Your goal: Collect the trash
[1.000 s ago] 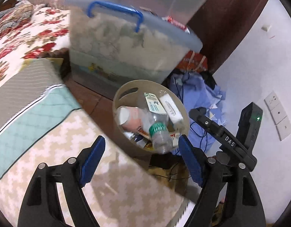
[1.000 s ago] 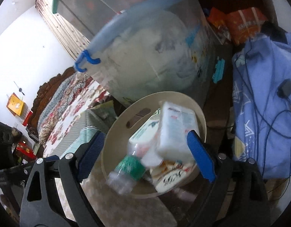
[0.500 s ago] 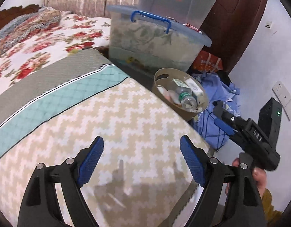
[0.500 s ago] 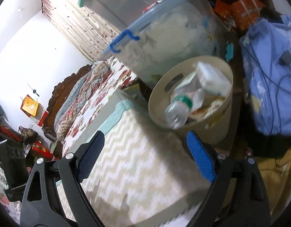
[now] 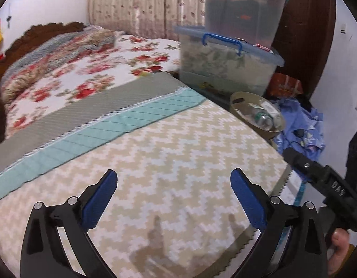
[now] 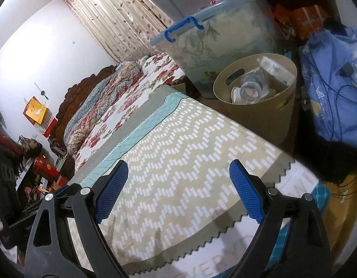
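Note:
A beige round bin (image 5: 238,99) (image 6: 262,115) stands on the floor off the bed's far corner. It holds a clear plastic bottle (image 5: 262,119) (image 6: 249,88), a white packet (image 6: 277,68) and other wrappers. My left gripper (image 5: 173,188) hovers over the zigzag blanket, its jaws opening with nothing between them. My right gripper (image 6: 178,180) is open and empty above the same blanket, well back from the bin. The right gripper's body shows at the right edge of the left wrist view, held by a hand (image 5: 339,241).
The bed carries a beige zigzag blanket (image 5: 167,162) (image 6: 178,157), a teal and grey band and a floral quilt (image 5: 85,69). Two stacked clear storage boxes (image 5: 227,62) (image 6: 215,30) stand behind the bin. Blue cloth with cables (image 5: 301,125) (image 6: 333,81) lies to its right.
Both grippers have pulled back from the bin and now sit over the blanket; the bin looks much smaller and farther. The left jaws stand wider apart.

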Tool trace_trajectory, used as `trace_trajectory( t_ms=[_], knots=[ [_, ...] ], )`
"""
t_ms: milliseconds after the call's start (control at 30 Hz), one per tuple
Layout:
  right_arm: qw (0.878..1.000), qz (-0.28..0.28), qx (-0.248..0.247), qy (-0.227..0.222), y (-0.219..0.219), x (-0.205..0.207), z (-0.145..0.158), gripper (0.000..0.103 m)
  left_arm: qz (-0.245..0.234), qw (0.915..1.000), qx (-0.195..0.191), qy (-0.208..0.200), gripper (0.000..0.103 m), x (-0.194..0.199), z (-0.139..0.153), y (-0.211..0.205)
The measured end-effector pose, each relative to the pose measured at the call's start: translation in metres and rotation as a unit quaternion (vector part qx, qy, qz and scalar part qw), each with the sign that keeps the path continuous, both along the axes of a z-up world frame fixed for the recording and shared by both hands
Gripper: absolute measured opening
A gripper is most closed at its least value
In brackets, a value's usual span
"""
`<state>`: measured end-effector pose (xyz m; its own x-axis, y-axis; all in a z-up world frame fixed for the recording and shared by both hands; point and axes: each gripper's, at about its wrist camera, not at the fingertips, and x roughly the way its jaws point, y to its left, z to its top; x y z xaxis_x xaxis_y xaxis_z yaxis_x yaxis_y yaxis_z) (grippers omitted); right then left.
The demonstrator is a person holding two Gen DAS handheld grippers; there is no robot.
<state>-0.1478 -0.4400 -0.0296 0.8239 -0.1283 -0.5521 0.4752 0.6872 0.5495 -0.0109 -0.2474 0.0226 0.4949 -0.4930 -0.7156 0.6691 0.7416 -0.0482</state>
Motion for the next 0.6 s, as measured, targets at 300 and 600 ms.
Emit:
trace_trajectory(
  t_ms=[300,600],
  knots=[
    [1.000,0.001,-0.021,0.004,0.030,-0.009,0.013,0.094,0.024,0.9991,0.007,-0.036,0.094,-0.015,0.012,0.027],
    [1.000,0.005,-0.028,0.003,0.045,-0.017,0.021,0.097,0.036,0.9982,0.003,-0.047,0.094,-0.025,0.021,0.036]
  ],
)
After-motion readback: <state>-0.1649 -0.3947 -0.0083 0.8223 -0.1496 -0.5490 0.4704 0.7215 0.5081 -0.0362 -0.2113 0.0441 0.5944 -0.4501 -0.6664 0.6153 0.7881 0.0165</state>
